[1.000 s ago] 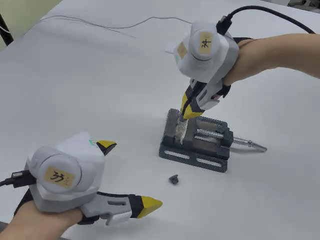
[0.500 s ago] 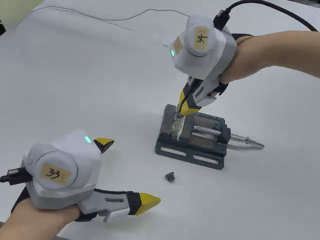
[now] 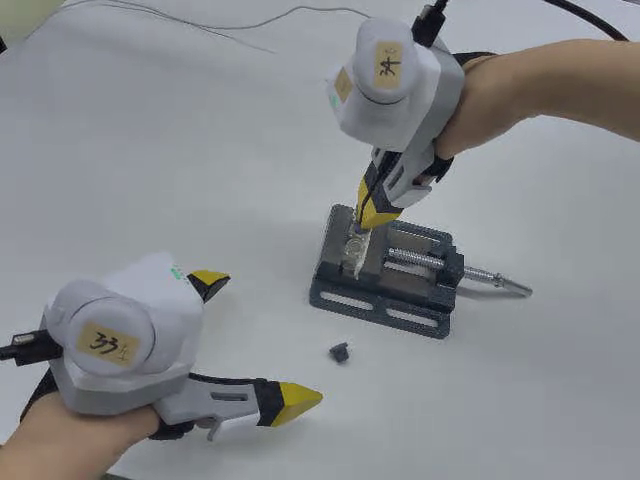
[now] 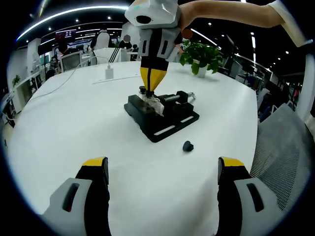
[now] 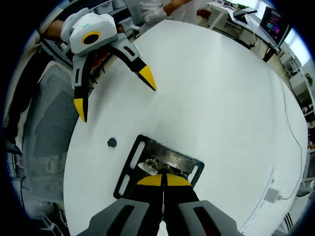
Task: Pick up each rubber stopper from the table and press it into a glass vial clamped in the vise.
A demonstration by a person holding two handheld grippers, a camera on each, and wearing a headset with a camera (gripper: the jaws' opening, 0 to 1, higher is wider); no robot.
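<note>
"Right tongs are pinched shut over the vial in the vise; left tongs gape wide."
"Loose stopper lies near the vise — looks light, soft, grippy. I'd pinch its sides."

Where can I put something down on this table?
The big white stretch of table beyond the left gripper, left of the vise, is bare. So is the patch right of the vise. It's crowded at the vise, under the right gripper, and near the rubber stopper.
</note>
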